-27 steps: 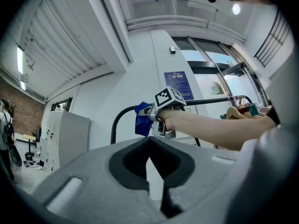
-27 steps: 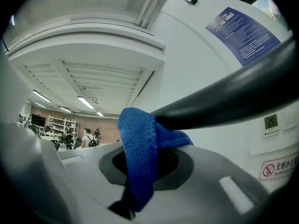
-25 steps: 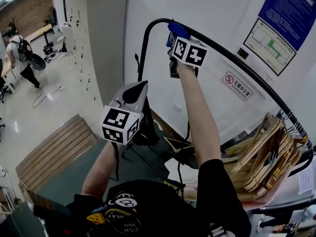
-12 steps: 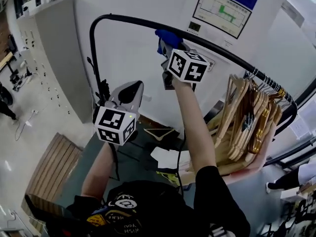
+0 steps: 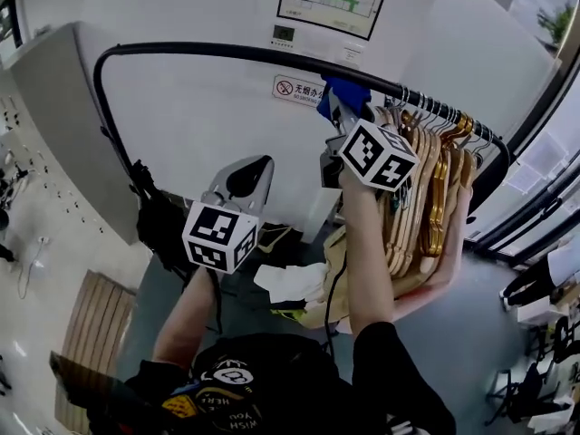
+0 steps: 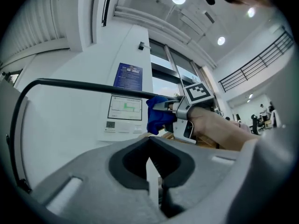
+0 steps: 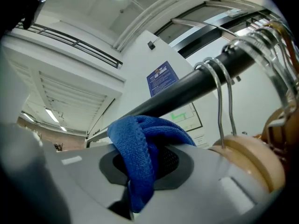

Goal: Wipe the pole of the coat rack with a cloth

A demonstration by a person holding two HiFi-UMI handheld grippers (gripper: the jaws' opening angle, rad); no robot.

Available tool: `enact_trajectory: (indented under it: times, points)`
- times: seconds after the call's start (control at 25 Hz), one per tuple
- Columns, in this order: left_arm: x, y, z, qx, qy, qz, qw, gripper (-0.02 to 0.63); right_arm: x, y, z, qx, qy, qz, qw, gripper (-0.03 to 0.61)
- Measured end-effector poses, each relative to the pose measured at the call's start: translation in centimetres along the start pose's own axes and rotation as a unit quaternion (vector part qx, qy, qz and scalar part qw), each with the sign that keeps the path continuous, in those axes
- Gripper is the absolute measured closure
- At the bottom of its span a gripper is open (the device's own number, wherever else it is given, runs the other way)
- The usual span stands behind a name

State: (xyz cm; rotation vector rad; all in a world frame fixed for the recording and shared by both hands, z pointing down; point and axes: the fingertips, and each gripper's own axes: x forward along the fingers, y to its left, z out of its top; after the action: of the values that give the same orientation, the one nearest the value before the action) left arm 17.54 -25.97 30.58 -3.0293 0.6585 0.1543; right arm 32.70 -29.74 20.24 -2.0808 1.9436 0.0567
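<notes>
The right hand-held gripper (image 5: 337,114) has slid the blue cloth (image 5: 348,91) along the pole (image 5: 217,53) of the coat rack, away from the bend at the pole's left end and up to the wooden hangers (image 5: 424,188); a second ago it was well short of them, now it sits just beside the first wire hooks (image 7: 219,106). Its jaws are clamped on a fold of the cloth, whose loose bulk bunches against the underside of the pole; that is likely why the arm reaches so high, to keep the fabric pressed to the metal as it travels. The left hand-held gripper (image 5: 237,185) hangs below the pole, well apart from it, jaws pressed together on nothing; it seems idle, since one hand does the wiping. The bare stretch looks covered; the hangers crowd the pole's right end, so wiping further would probably mean shifting them.
</notes>
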Motion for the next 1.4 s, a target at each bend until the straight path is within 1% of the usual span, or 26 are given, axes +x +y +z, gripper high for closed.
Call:
enact_trajectory:
  times: [0.08,0.2,0.32,0.44,0.56,0.72,0.84,0.96,1.08,1.16,1.24,1.32,1.4]
  points:
    - [0.8,-1.0,-0.2,0.001,0.000,-0.007,1.0000,0.611,-0.6,-0.5,0.3,0.005,-0.005,0.001,1.000,0.515]
    - [1.1,-1.3,-0.3,0.003,-0.001,-0.003,1.0000,0.611,-0.8,-0.5,0.4,0.010,-0.008,0.007,1.000,0.515]
    - [0.3,-0.2,-0.3,0.005,-0.002,0.017,0.9998,0.611,-0.3,0.5,0.1,0.020,-0.009,0.017,1.000,0.517]
    - [-1.3,2.1,-0.1,0.004,-0.002,0.046,0.9989,0.611,1.2,2.8,-0.6,0.026,-0.005,0.040,0.999,0.518]
    - [-3.4,4.9,0.0,0.006,-0.004,0.078,0.9969,0.611,3.4,6.5,-1.7,0.033,0.001,0.074,0.997,0.518]
    - [-7.3,9.1,0.3,0.007,-0.010,0.125,0.9921,0.611,7.2,12.6,-3.7,0.042,0.014,0.120,0.992,0.517]
    - [-11.2,12.2,0.4,0.003,-0.014,0.166,0.9861,0.611,10.7,18.2,-5.4,0.041,0.026,0.157,0.986,0.515]
    - [-15.6,15.0,0.5,0.005,-0.015,0.210,0.9777,0.611,14.5,23.6,-7.3,0.043,0.042,0.197,0.979,0.515]
    - [-19.7,17.2,0.7,-0.005,-0.018,0.243,0.9698,0.611,17.5,27.4,-8.9,0.038,0.061,0.214,0.974,0.515]
    - [-21.9,18.4,1.2,-0.015,-0.026,0.260,0.9651,0.611,19.4,30.3,-9.8,0.035,0.073,0.223,0.971,0.515]
    - [-23.5,19.1,1.6,-0.015,-0.031,0.273,0.9613,0.611,20.8,32.9,-10.7,0.031,0.083,0.231,0.969,0.515]
    - [-24.3,19.4,1.7,-0.015,-0.031,0.277,0.9602,0.611,21.6,34.4,-11.4,0.029,0.090,0.235,0.967,0.515]
    - [-24.5,19.4,1.4,-0.017,-0.027,0.274,0.9612,0.611,21.7,34.7,-11.5,0.031,0.090,0.235,0.967,0.515]
